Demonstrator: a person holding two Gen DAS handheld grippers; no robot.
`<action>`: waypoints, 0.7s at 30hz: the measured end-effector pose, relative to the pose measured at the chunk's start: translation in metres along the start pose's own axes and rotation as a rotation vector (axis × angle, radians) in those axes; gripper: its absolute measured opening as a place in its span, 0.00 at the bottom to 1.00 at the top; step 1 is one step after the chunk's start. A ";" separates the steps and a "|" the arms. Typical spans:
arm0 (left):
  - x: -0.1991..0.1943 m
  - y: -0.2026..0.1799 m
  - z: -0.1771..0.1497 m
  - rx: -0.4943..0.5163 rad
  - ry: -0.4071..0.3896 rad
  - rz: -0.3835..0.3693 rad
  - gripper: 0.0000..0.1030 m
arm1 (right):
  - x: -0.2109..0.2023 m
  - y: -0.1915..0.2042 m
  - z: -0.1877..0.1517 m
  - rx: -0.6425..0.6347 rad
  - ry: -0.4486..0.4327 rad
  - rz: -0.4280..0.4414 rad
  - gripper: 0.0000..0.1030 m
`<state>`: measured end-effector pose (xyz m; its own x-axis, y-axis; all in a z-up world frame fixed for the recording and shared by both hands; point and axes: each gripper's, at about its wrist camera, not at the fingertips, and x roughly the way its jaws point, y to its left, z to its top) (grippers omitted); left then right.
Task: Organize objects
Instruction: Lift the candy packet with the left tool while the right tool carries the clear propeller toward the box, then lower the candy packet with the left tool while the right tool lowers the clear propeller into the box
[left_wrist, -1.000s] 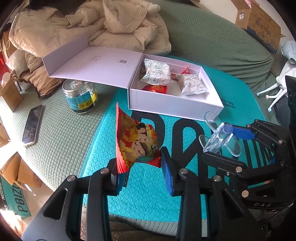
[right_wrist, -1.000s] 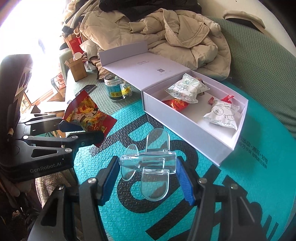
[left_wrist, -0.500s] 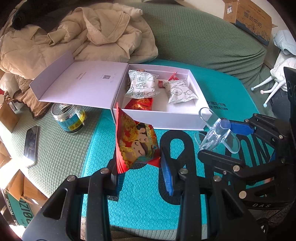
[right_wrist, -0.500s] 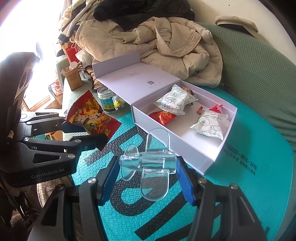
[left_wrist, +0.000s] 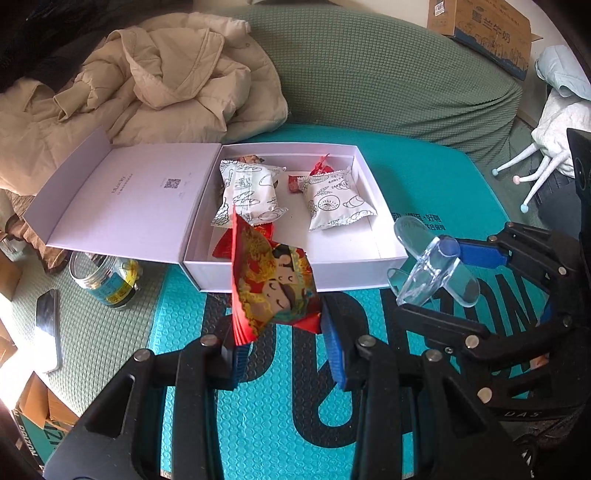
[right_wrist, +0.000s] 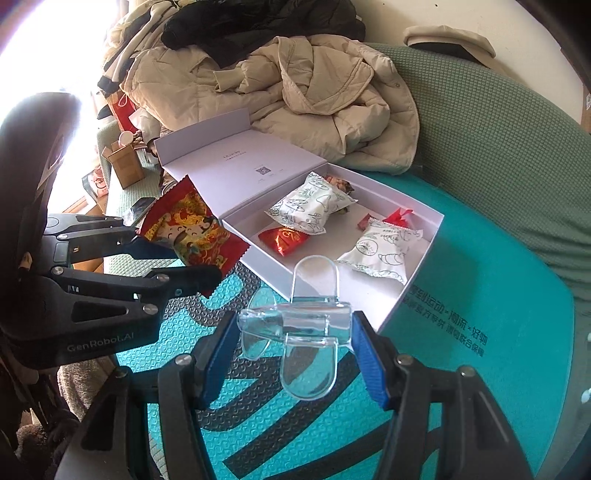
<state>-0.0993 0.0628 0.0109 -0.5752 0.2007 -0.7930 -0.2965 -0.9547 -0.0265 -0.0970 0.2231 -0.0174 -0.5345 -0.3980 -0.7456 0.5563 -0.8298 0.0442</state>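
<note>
A black phone (left_wrist: 47, 334) lies near the left edge of the green sofa seat (left_wrist: 92, 332), and just beside it stands a small glass jar (left_wrist: 107, 278) with a blue and yellow label, partly under the open lid (left_wrist: 125, 195) of the white box (left_wrist: 295, 275); a beige quilted jacket (left_wrist: 166, 92) is heaped behind the lid; the box sits at the back edge of the teal mat (left_wrist: 258, 424) that covers the seat, its lid folded flat to the left; inside it lie two white printed snack packets (left_wrist: 247, 192) side by side, a red foil packet (right_wrist: 282, 240) near the front wall and small red wrapped sweets toward the back; the left gripper (left_wrist: 280, 347) has its fingers closed on the lower edge of a red cartoon snack packet (left_wrist: 271, 284), held upright in the air in front of the box's near wall; the right gripper (right_wrist: 295, 354) clamps a clear plastic piece (right_wrist: 299, 325) made of a short tube with flat rounded tabs, raised above the mat just short of the box's near right corner; a cardboard carton (left_wrist: 484, 33) rests on the sofa back at the far right.
</note>
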 end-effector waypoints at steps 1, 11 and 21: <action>0.001 -0.001 0.004 0.004 -0.002 -0.001 0.32 | 0.001 -0.003 0.002 0.001 -0.001 0.001 0.60; 0.020 0.001 0.039 0.029 -0.006 -0.015 0.32 | 0.014 -0.026 0.026 0.001 -0.022 -0.016 0.60; 0.042 0.013 0.060 0.025 0.001 -0.011 0.32 | 0.028 -0.043 0.052 -0.001 -0.049 -0.041 0.60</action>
<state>-0.1729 0.0718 0.0139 -0.5706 0.2112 -0.7936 -0.3222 -0.9465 -0.0202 -0.1695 0.2272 -0.0056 -0.5876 -0.3823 -0.7132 0.5335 -0.8457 0.0138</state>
